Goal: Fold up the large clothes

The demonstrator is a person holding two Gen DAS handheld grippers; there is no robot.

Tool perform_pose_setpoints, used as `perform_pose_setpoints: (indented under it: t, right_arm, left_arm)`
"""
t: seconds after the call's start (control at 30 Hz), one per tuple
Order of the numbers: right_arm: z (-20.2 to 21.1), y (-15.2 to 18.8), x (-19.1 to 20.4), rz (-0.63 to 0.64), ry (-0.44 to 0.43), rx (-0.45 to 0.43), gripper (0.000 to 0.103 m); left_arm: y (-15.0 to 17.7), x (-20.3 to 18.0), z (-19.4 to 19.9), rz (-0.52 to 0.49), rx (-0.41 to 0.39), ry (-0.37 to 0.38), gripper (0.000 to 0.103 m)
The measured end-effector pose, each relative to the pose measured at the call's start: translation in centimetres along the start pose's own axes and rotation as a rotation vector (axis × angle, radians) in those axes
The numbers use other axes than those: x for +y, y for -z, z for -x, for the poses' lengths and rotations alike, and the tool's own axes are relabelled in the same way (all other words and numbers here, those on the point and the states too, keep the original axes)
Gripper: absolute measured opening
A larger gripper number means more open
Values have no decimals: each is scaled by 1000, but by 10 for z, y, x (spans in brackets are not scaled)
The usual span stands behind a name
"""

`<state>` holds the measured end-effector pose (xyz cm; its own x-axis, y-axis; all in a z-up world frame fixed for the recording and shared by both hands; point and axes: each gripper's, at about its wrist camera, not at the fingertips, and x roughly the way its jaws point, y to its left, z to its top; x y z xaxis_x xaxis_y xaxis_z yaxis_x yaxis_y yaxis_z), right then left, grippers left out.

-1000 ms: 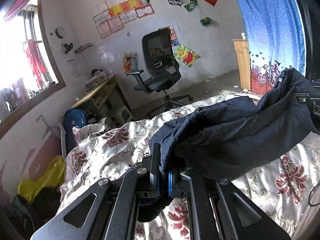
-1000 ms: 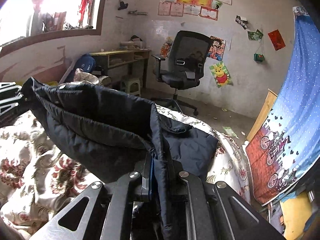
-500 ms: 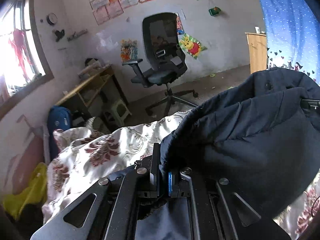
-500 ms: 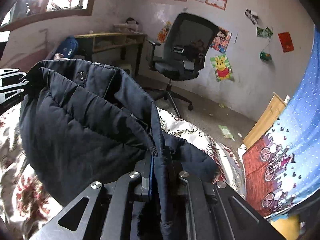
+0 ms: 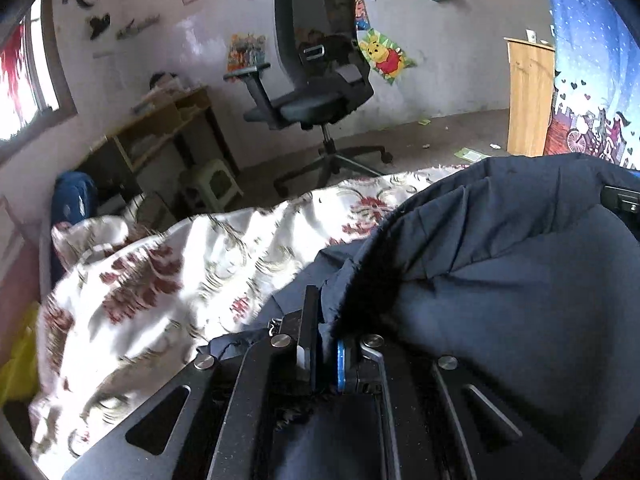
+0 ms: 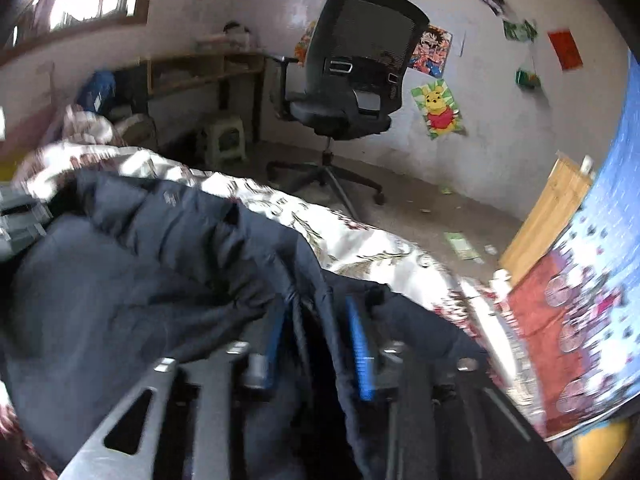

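A dark navy padded jacket (image 5: 500, 280) lies bunched on the floral bedspread (image 5: 192, 272). My left gripper (image 5: 322, 320) is shut on the jacket's edge, low over the bed. In the right wrist view the jacket (image 6: 152, 280) fills the lower left. My right gripper (image 6: 316, 332) has its jaws spread apart, with a fold of the jacket still lying loosely between the blue pads (image 6: 360, 356). The right gripper's body shows at the left view's right edge (image 5: 622, 200). The left gripper shows at the right view's left edge (image 6: 20, 220). The right wrist view is motion-blurred.
A black office chair (image 5: 316, 80) stands on the floor beyond the bed. A wooden desk (image 5: 160, 128) and a small stool (image 5: 216, 184) are at the left wall. A wooden cabinet (image 5: 528, 100) and a blue curtain (image 5: 592, 72) are at the right.
Both grippers carried the jacket's edge forward and down over itself toward the bed. The right gripper's jaws, shut on the jacket before, have now opened. The left stays shut.
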<state>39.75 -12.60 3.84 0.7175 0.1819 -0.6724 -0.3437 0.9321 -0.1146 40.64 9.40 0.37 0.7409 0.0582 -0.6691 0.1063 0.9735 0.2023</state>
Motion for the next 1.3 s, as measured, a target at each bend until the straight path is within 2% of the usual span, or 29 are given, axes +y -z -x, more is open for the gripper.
perform_pose_setpoints:
  t: [0.07, 0.17, 0.23, 0.3, 0.33, 0.43, 0.5, 0.57, 0.7, 0.8, 0.83, 0.93, 1.03, 1.13, 1.2, 1.3]
  right_arm:
    - [7, 0, -6, -33, -23, -34, 59]
    - [33, 0, -9, -43, -29, -129, 73]
    - [53, -1, -11, -40, 6, -204, 80]
    - [76, 0, -13, -51, 42, -267, 90]
    - [84, -1, -16, -59, 50, -285, 91]
    - [103, -1, -23, -89, 33, -288, 96]
    - [109, 6, -27, -113, -9, -239, 97]
    - [109, 15, -29, -137, -48, -189, 99]
    - [98, 53, -30, -225, -133, -32, 99]
    - [95, 81, -26, -232, -162, 43, 99]
    - [92, 87, -23, -223, -170, 65, 99]
    - [75, 99, -9, -148, -151, 142, 99]
    - [59, 99, 0, -86, -128, 150, 99]
    - [37, 90, 1, -66, -123, 164, 99]
    - [19, 81, 0, -77, -113, 166, 103]
    - [-5, 64, -1, -98, -91, 156, 103]
  left_arm:
    - [-3, 4, -1, 21, -9, 26, 8]
    - [-2, 15, 8, 62, -31, 82, 13]
    - [-5, 20, 17, 88, -58, 91, 30]
    - [-3, 31, 36, 135, -120, 74, 80]
    - [0, 37, 49, 160, -165, 69, 85]
    - [3, 49, 75, 178, -232, 114, 85]
    - [4, 50, 85, 171, -230, 131, 85]
    - [10, 46, 94, 163, -222, 187, 85]
    - [23, 24, 105, 116, -170, 337, 85]
    - [35, -5, 105, 25, -97, 471, 85]
    - [37, -14, 105, -9, -80, 486, 85]
    - [41, -37, 101, -91, -74, 461, 85]
    - [36, -49, 86, -135, -72, 394, 85]
    - [32, -49, 66, -106, -73, 338, 85]
    - [27, -48, 50, -70, -70, 289, 90]
    - [21, -43, 24, -31, -46, 235, 92]
